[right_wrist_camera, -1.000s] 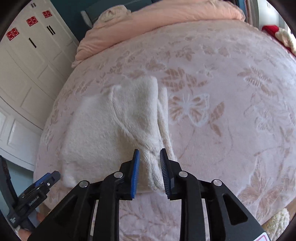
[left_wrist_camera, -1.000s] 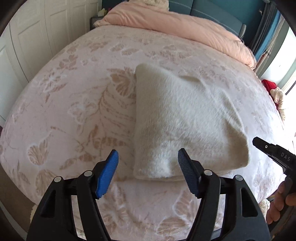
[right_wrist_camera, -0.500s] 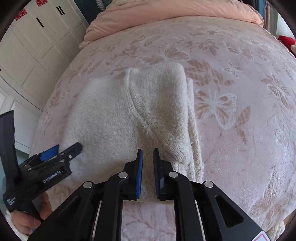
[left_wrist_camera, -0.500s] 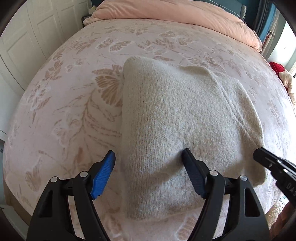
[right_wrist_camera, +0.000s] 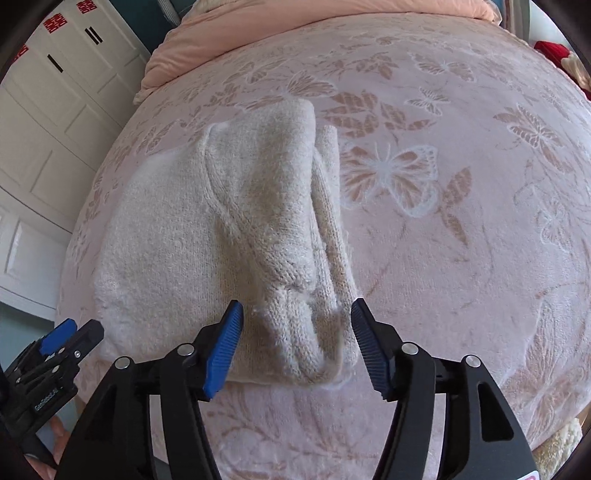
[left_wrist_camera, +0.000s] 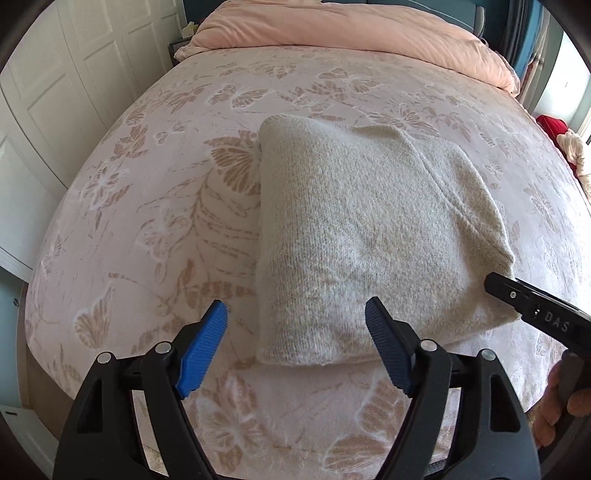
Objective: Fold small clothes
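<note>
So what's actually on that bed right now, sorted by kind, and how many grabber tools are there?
Folded cream sweater: 1
Pink duvet: 1
Floral bedspread: 1
Grippers with blue fingers: 2, the left gripper and the right gripper, both open above the bed
Total: 5

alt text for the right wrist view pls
A folded cream knit garment lies on a pink butterfly-print bedspread, its near edge between the open blue pads of the right gripper. The left gripper shows at lower left.
</note>
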Available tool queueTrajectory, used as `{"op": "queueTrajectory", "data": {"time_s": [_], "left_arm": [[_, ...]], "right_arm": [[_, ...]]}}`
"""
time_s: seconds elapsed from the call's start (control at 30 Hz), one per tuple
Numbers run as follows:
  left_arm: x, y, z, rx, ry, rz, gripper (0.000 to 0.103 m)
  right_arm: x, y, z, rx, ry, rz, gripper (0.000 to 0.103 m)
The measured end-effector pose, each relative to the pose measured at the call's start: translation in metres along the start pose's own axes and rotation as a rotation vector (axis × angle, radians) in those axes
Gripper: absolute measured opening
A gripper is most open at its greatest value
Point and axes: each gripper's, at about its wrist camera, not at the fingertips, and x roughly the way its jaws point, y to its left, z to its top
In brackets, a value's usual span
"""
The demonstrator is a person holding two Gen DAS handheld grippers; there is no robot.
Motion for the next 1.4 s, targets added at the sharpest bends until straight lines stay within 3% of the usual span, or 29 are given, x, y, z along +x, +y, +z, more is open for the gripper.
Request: {"op": "queueTrajectory", "data": {"time_s": [0.07,0.13,0.17,0.2,0.27,0.3,0.37,0.47,0.5,0.6,0.73,0.87,0.93,1.13,1.4], "left_arm": [[0.002,0.011,-0.012,-0.026,0.01,-0.04,0.085],[0.014,0.02,-0.025,-0.051,0.05,-0.07,0.085],[0.024,0.024,-0.031,-0.062,0.079,-0.065,0.082],[0.033,0.028,-0.035,-0.069,0.101,-0.069,0.074],[0.049,0.035,-0.038,-0.089,0.137,-0.078,0.066],[0.053,0.038,-0.039,-0.11,0.147,-0.082,0.064],[0.051,0.04,-0.038,-0.13,0.136,-0.1,0.064],[0.051,0.031,-0.035,-0.091,0.124,-0.089,0.064],[0.052,0.028,-0.035,-0.08,0.124,-0.07,0.064],[0.044,0.024,-0.039,-0.05,0.11,-0.01,0.066],[0.008,0.025,-0.048,-0.015,0.046,0.031,0.072],[-0.022,0.008,-0.057,0.033,-0.015,0.041,0.083],[-0.034,-0.003,-0.061,0.043,-0.045,0.035,0.088],[-0.052,-0.035,-0.081,0.071,-0.107,0.028,0.089],[-0.058,-0.05,-0.102,0.06,-0.126,0.061,0.089]], "right_arm": [[0.013,-0.002,0.002,0.025,0.013,0.014,0.072],[0.019,-0.003,0.004,0.045,0.015,0.035,0.067],[0.018,-0.002,0.005,0.043,0.012,0.046,0.048],[0.01,0.001,0.006,0.042,-0.002,0.056,0.035],[-0.022,0.006,0.004,0.038,-0.081,0.089,0.025],[-0.04,0.006,0.0,0.038,-0.121,0.1,0.014],[-0.06,0.0,-0.011,0.051,-0.154,0.106,0.013],[-0.017,-0.013,-0.019,-0.002,-0.021,-0.017,0.015],[-0.009,-0.019,-0.021,0.03,-0.004,0.0,0.021],[-0.035,-0.024,-0.024,0.123,-0.085,0.064,0.03],[-0.073,-0.01,-0.033,0.031,-0.167,-0.062,0.038],[-0.094,-0.005,-0.062,-0.002,-0.203,-0.167,0.057],[-0.099,-0.004,-0.08,-0.008,-0.212,-0.182,0.058],[-0.108,0.005,-0.124,-0.042,-0.262,-0.238,0.064],[-0.115,0.019,-0.147,-0.081,-0.286,-0.241,0.071]]}}
